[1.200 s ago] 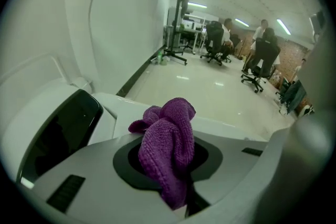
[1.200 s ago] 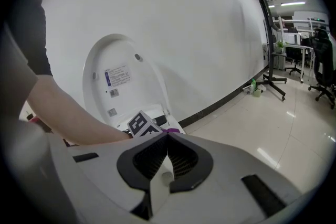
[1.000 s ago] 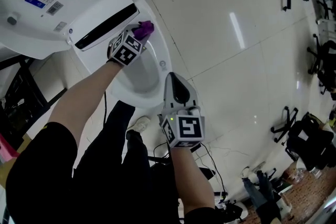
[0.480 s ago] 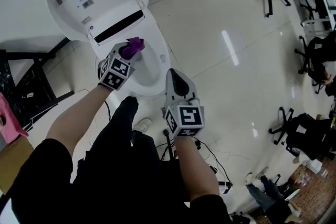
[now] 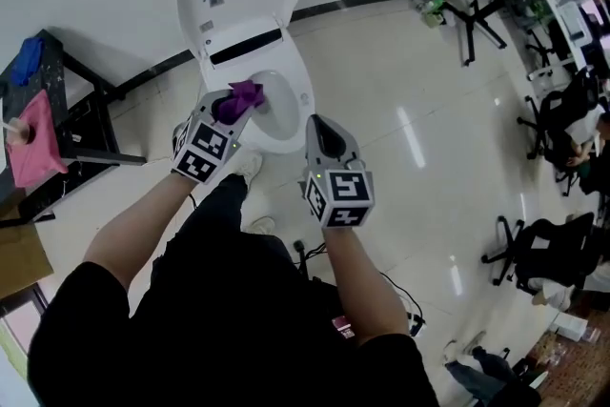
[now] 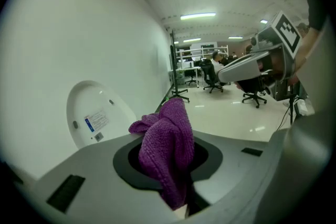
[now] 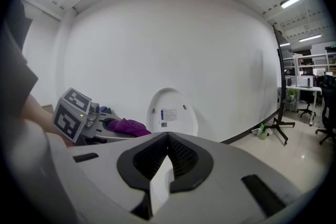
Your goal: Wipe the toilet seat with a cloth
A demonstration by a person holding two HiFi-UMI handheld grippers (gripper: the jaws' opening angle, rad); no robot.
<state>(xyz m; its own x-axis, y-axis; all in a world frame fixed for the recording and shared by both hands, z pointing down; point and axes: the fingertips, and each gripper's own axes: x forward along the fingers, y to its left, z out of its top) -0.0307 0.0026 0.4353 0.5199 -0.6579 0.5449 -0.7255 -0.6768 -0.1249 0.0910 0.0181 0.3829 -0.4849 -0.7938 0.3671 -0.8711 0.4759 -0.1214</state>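
Left gripper view — cloth (image 6: 167, 144) in tool (image 6: 176, 186)

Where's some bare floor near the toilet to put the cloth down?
The bare tile floor right of the toilet, up to the black stand and office chairs. Left is crowded: the black rack stands close. Cables clutter the floor by the feet.
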